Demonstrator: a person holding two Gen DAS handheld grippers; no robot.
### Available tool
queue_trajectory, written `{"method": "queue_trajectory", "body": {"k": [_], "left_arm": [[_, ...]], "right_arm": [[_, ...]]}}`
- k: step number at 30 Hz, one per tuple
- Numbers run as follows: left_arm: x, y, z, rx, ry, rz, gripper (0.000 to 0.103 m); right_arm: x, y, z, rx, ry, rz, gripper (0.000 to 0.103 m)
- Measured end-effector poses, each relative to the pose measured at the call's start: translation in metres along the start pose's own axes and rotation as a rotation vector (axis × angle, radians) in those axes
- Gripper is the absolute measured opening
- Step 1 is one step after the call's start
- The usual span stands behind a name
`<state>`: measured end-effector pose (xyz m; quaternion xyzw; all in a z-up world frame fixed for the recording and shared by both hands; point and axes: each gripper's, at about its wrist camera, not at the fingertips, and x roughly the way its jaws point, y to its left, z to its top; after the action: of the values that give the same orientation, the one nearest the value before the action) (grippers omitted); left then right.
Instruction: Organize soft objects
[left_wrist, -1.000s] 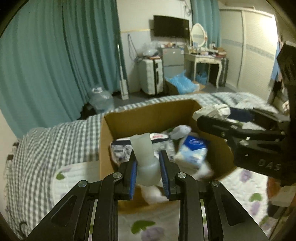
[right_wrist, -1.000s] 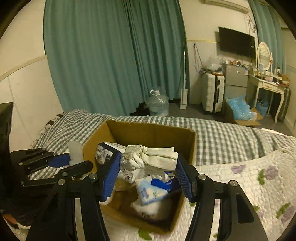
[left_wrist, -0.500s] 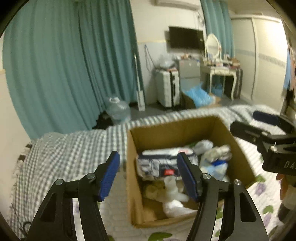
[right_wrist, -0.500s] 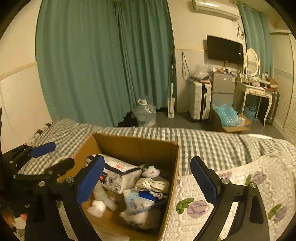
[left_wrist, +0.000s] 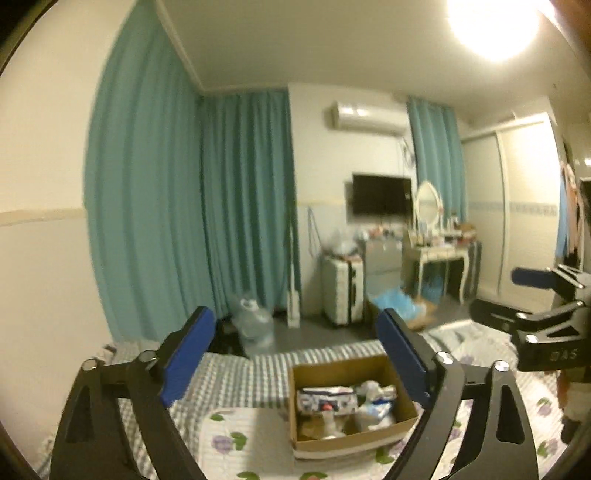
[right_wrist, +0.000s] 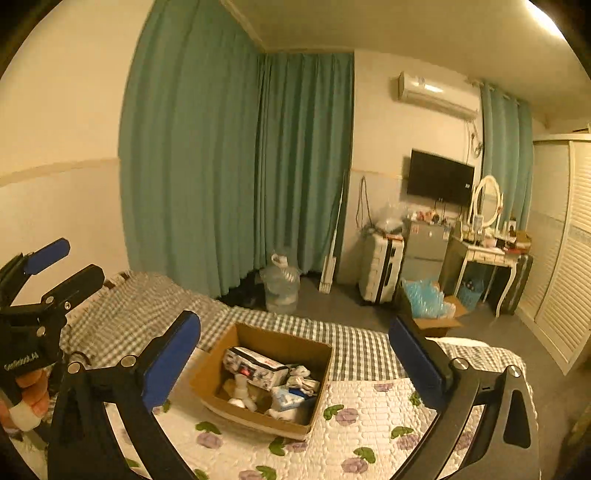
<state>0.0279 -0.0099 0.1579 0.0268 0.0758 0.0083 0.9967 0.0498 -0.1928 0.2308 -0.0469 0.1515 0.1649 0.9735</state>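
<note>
A brown cardboard box (left_wrist: 310, 371) (right_wrist: 207, 380) sits on the bed's floral quilt (left_wrist: 255, 432) (right_wrist: 365, 439). Inside lie soft items: a white-and-navy pack (left_wrist: 327, 397) (right_wrist: 255, 367), a blue-and-white tissue packet (left_wrist: 376, 408) (right_wrist: 286, 397), white cloths (right_wrist: 304, 378) and a white soft piece (right_wrist: 242, 393). My left gripper (left_wrist: 295, 354) is open and empty, held high above the box. My right gripper (right_wrist: 295, 354) is open and empty, also well above it. Each gripper shows at the other view's edge, the right one in the left wrist view (left_wrist: 532, 295) and the left one in the right wrist view (right_wrist: 48, 273).
The bed has a grey checked blanket (right_wrist: 155, 314) toward its far side. Beyond it are teal curtains (right_wrist: 236, 166), a water jug (right_wrist: 280, 284), a white suitcase (right_wrist: 380, 273), a small fridge (right_wrist: 424, 251), a dressing table (right_wrist: 487, 254) and a floor box with blue plastic (right_wrist: 428, 306).
Both grippers opened, dropped their soft items into the box, and then rose and drew back; the box now looks smaller and lower in both views.
</note>
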Motion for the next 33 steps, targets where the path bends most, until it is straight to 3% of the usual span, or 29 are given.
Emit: {"method": "queue_trajectory", "body": {"k": [7,14,17,21,26,33], "left_arm": [[-0.054,0.016,0.000,-0.040,-0.086,0.065,0.092],[-0.052,-0.010,-0.048,0.010,-0.059,0.085,0.092],[-0.034,-0.012,-0.074,0.007,-0.052,0.101,0.092],[-0.001,-0.016,-0.108,0.031,0.056,0.098,0.092],[0.024,-0.014,-0.135,0.036,0.106,0.104,0.092],[0.031,-0.007,-0.147,0.006,0.157,0.099,0.092]], "right_arm": [[-0.050,0.014,-0.028,0.000,-0.098,0.049,0.103],[-0.024,0.005,-0.082,0.057,-0.141,0.019,0.103],[0.003,-0.001,-0.105,0.099,-0.112,0.022,0.103],[0.043,-0.003,-0.132,0.092,-0.061,0.001,0.103],[0.089,-0.009,-0.169,0.128,0.042,0.004,0.103],[0.097,-0.009,-0.176,0.131,0.069,-0.020,0.103]]}}
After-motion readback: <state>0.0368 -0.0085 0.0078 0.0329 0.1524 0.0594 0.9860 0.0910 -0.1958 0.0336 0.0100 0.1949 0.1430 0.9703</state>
